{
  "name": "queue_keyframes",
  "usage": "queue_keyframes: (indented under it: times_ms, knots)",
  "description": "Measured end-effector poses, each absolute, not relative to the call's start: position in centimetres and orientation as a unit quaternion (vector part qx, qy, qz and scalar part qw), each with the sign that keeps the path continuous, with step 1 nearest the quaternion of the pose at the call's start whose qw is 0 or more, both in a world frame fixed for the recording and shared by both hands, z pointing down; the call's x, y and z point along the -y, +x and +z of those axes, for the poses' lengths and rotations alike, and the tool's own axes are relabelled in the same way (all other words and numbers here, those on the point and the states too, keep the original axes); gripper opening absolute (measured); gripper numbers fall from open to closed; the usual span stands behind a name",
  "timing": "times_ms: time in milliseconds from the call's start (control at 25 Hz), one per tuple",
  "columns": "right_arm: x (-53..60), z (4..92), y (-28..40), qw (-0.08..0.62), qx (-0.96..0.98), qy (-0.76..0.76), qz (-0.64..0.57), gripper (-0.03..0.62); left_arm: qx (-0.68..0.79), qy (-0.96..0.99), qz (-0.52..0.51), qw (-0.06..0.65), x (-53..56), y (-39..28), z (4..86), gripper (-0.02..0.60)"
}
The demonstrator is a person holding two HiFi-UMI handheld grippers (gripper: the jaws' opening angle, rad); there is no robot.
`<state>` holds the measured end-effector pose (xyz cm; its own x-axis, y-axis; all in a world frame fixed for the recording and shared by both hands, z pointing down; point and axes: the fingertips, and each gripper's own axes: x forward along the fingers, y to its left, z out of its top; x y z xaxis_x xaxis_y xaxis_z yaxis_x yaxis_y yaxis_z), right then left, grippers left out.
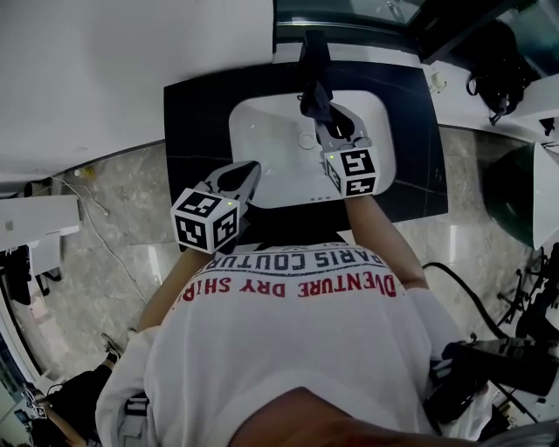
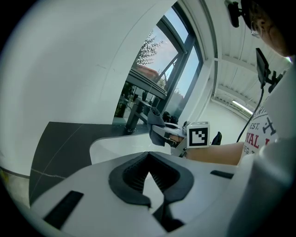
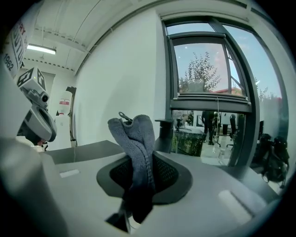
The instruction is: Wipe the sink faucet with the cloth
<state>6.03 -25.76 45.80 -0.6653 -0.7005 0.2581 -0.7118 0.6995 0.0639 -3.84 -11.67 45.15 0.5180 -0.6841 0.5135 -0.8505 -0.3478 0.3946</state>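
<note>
A black faucet stands at the back of a white sink set in a black counter. My right gripper is shut on a grey cloth, holding it just in front of the faucet, over the basin. In the right gripper view the cloth stands up out of the jaws, with the faucet right behind it. My left gripper hovers over the front left rim, shut and holding nothing. From the left gripper view the faucet and cloth are ahead.
A window runs behind the counter and a white wall is at the left. Marble floor flanks the counter. Black gear sits at the far right, and a cable trails on the floor.
</note>
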Motion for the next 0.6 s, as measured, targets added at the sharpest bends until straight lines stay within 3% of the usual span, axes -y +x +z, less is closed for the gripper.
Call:
queue_keyframes:
  times_ms: [600]
  knots:
    - [28.1,43.6,12.8,0.075,0.942,0.316,0.09,0.072,0.532,0.778,0.115,0.313,13.6,1.7,42.9,0.002]
